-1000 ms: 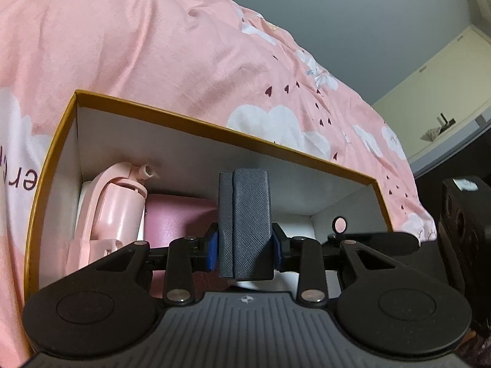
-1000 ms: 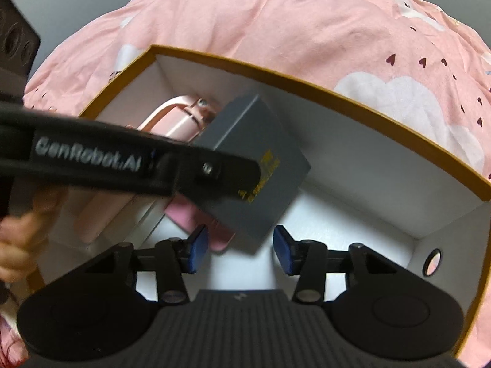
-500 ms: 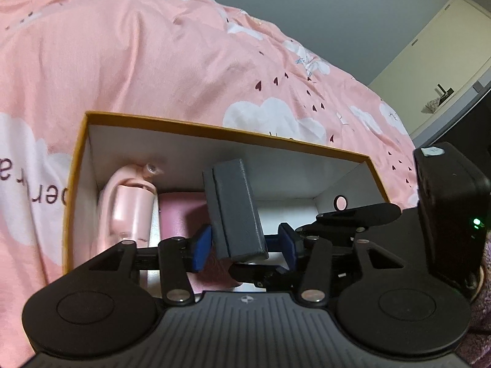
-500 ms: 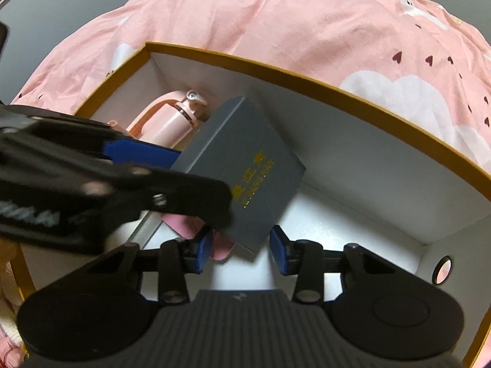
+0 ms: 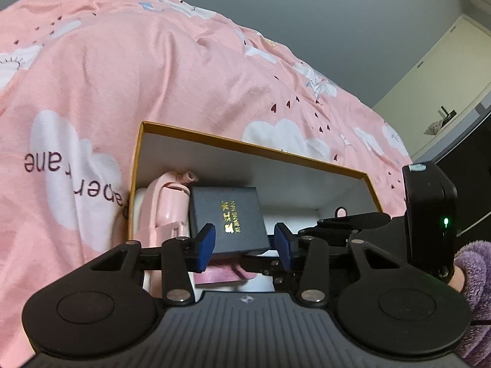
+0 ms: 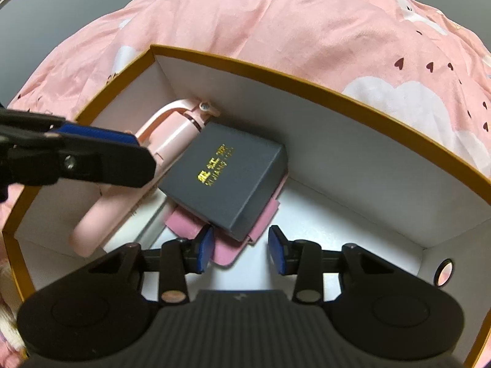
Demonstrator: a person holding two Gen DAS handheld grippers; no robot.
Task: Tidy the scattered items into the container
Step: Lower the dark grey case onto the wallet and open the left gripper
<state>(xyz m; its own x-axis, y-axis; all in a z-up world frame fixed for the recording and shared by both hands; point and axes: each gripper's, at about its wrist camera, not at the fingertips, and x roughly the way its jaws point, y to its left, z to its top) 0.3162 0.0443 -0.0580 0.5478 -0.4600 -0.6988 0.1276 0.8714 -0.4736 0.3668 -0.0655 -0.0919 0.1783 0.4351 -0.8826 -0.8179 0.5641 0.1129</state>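
A dark grey gift box (image 6: 227,174) with gold lettering lies tilted inside the orange-rimmed white container (image 6: 337,92), resting on a pink case (image 6: 245,233) and against a pink bottle (image 6: 147,165). It also shows in the left wrist view (image 5: 228,217). My left gripper (image 5: 244,247) is open and empty, just in front of the box; one of its fingers (image 6: 101,150) reaches over the container's left side. My right gripper (image 6: 241,253) is open and empty, above the container floor near the pink case.
The container (image 5: 245,148) sits on a pink bedspread (image 5: 138,76) with white clouds and hearts. The right half of the container floor (image 6: 353,239) is bare white. A round hole (image 6: 443,273) is in its right wall. A cupboard (image 5: 454,98) stands at the far right.
My left gripper opened and let go of the grey box, then drew back. The box dropped from upright to lying tilted on the pink case.
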